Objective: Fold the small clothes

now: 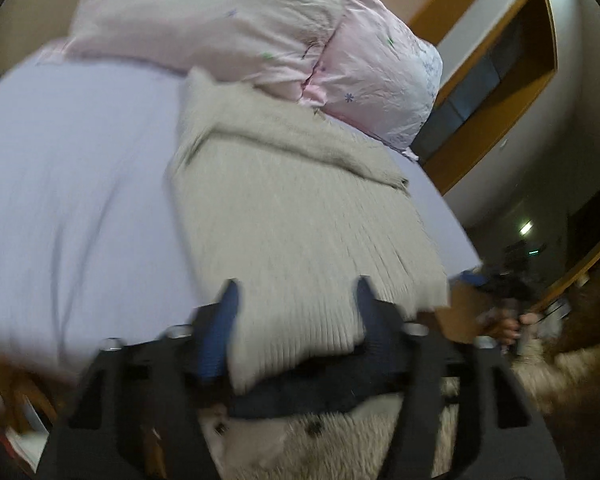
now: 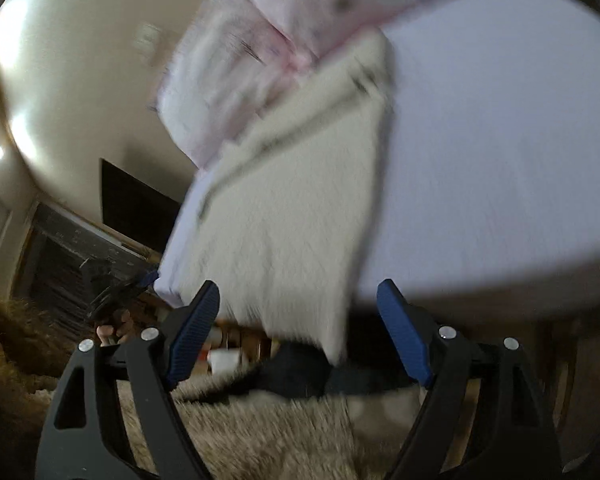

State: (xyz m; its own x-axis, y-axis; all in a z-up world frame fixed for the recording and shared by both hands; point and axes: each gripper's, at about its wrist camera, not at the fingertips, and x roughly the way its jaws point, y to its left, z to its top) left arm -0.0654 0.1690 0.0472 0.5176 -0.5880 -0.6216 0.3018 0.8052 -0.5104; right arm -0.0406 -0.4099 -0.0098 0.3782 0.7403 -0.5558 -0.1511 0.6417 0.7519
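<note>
Both views motion-blurred, so fine detail is soft.

Left wrist view, left to right: lavender bed sheet (image 1: 68, 184) fills the left half. Cream ribbed knit garment (image 1: 296, 232) lies flat on the bed in the middle, its near hem hanging over the bed edge toward the camera. A folded band or sleeve of it crosses the far end diagonally. Pink floral pillows (image 1: 228, 28) sit at the head of the bed, touching the garment's far end. Left tongs (image 1: 296, 296) are spread wide; the blue fingertips (image 1: 228, 312) straddle the near hem, and the hem drapes between them over the tong body. Whether the pads touch the cloth cannot be told. Far right, past the bed corner, the right tongs (image 1: 504, 284) show small and dark in a hand; their state is unreadable there. Shaggy beige rug (image 1: 340, 448) sits below.

Right wrist view, left to right: the other tongs show small at lower left in a hand (image 2: 114, 330), beside the bed corner. The garment runs from the pillows down the centre, near edge hanging off the bed. Right tongs (image 2: 300, 308) are wide apart, blue pads either side of the hanging hem, gripping nothing. The sheet fills the right side.
</note>
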